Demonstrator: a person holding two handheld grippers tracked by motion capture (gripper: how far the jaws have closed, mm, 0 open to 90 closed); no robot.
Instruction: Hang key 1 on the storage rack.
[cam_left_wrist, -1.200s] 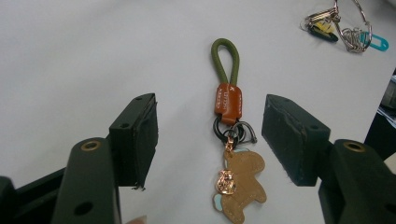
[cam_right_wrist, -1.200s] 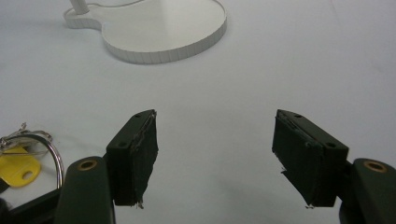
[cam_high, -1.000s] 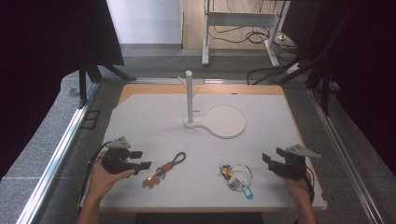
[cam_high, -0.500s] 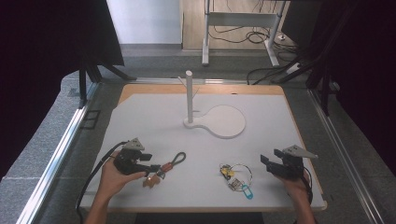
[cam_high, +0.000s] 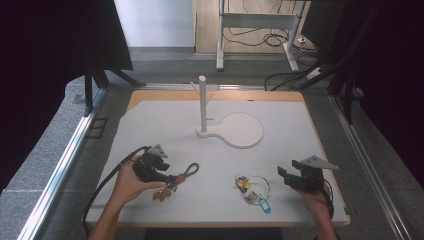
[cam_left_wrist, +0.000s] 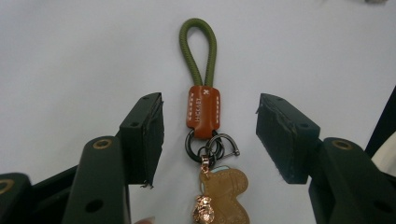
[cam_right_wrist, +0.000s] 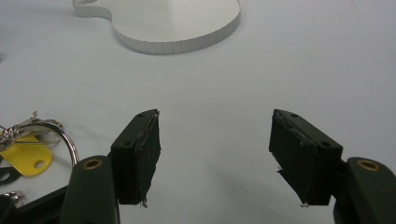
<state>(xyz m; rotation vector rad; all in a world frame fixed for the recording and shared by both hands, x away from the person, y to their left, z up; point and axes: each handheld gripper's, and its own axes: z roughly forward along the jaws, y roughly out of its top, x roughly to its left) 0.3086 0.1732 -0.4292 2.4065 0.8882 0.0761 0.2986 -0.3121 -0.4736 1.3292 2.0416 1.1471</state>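
Looking along the left gripper (cam_left_wrist: 209, 135), the green cord keychain with a brown leather tab (cam_left_wrist: 203, 106) lies between jaws that have just been closing but aren't touching it. From above it sits near-left on the white table (cam_high: 165, 125). The right gripper (cam_right_wrist: 215, 154) gapes wide over bare table.
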